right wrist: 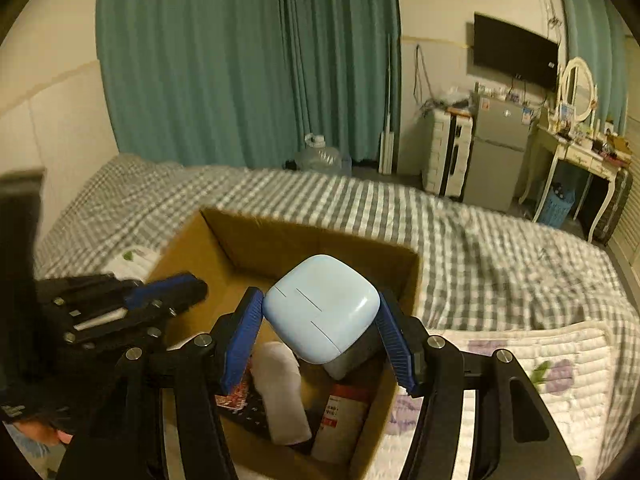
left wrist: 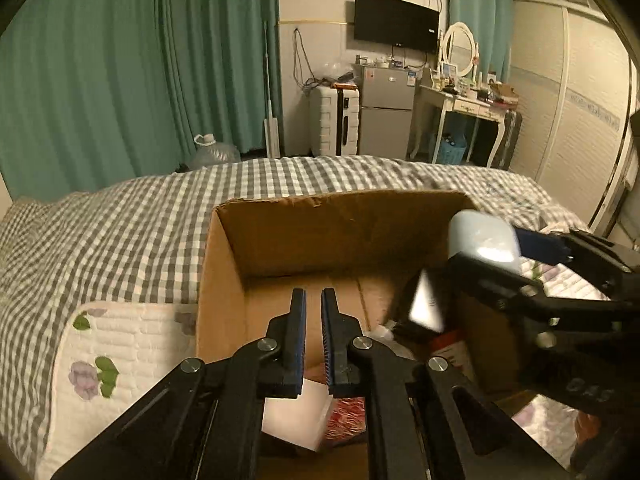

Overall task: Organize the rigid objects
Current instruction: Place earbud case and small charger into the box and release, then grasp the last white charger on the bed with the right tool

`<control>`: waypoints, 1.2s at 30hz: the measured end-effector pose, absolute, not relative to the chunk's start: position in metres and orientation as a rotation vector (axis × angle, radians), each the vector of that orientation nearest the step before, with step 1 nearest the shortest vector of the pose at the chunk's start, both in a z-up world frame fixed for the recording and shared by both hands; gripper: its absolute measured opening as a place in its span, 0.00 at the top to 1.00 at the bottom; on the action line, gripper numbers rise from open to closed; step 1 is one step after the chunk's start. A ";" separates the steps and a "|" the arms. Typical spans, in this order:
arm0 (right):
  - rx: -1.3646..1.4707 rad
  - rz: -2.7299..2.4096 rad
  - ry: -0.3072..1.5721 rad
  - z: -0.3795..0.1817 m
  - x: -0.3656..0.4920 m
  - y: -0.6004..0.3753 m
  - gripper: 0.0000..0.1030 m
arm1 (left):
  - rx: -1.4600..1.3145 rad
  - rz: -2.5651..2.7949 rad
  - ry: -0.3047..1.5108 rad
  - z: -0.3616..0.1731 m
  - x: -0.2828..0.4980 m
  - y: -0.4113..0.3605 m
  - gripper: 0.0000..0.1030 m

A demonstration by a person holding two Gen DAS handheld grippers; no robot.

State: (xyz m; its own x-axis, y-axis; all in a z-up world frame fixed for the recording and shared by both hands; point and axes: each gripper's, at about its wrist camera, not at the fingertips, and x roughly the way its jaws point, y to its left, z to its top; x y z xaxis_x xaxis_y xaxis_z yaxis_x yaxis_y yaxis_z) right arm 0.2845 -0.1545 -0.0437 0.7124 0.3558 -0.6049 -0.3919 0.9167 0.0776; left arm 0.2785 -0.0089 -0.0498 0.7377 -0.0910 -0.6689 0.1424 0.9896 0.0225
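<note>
An open cardboard box (left wrist: 280, 236) (right wrist: 224, 236) sits on the checked bed. My right gripper (right wrist: 320, 312) is shut on a pale blue rounded case (right wrist: 322, 308) and holds it over the box's right side; the case also shows in the left wrist view (left wrist: 482, 240), with the right gripper (left wrist: 520, 256) around it. My left gripper (left wrist: 314, 300) is empty, its jaws nearly together, over the box's near edge; it shows at the left of the right wrist view (right wrist: 176, 288). Inside the box lie a white bottle (right wrist: 280, 388), a red-labelled container (right wrist: 340, 412) and a white block (left wrist: 296, 416).
A quilted floral pillow (left wrist: 116, 352) (right wrist: 532, 380) lies beside the box. Green curtains (left wrist: 140, 60), a water jug (left wrist: 216, 152), a white suitcase (left wrist: 334, 120), a small fridge (left wrist: 386, 112) and a dressing table (left wrist: 464, 104) stand beyond the bed.
</note>
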 end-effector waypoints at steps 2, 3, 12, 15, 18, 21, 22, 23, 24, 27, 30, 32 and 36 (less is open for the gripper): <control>-0.055 0.444 0.674 -0.054 0.289 -0.151 0.44 | 0.081 -0.129 0.718 -0.050 0.273 -0.008 0.90; -0.051 0.447 0.678 -0.057 0.290 -0.151 0.44 | 0.081 -0.128 0.712 -0.049 0.270 -0.007 0.90; -0.031 0.414 0.539 -0.014 0.236 -0.178 0.20 | 0.081 -0.131 0.658 -0.020 0.202 0.007 0.43; -0.034 0.418 0.497 -0.005 0.196 -0.185 0.19 | 0.079 -0.098 0.668 -0.022 0.173 0.019 0.43; -0.021 0.461 0.512 -0.015 0.168 -0.184 0.18 | 0.079 -0.072 0.675 -0.030 0.147 0.030 0.42; -0.034 0.510 0.561 -0.038 0.147 -0.173 0.18 | 0.068 -0.043 0.711 -0.050 0.126 0.040 0.42; -0.042 0.522 0.582 -0.047 0.143 -0.168 0.18 | 0.061 -0.039 0.723 -0.056 0.121 0.042 0.42; -0.053 0.535 0.602 -0.056 0.139 -0.161 0.18 | 0.052 -0.036 0.740 -0.064 0.116 0.045 0.42; -0.067 0.558 0.633 -0.069 0.134 -0.155 0.18 | 0.043 -0.033 0.756 -0.072 0.114 0.048 0.42; -0.098 0.609 0.702 -0.100 0.133 -0.133 0.19 | 0.016 -0.031 0.821 -0.097 0.114 0.057 0.42; -0.217 0.649 0.753 -0.132 0.132 -0.100 0.19 | 0.027 0.002 0.856 -0.113 0.118 0.063 0.42; -0.277 0.685 0.799 -0.149 0.134 -0.082 0.19 | 0.039 0.025 0.869 -0.118 0.119 0.065 0.42; -0.323 0.700 0.849 -0.176 0.144 -0.066 0.23 | 0.038 0.039 0.894 -0.124 0.120 0.069 0.42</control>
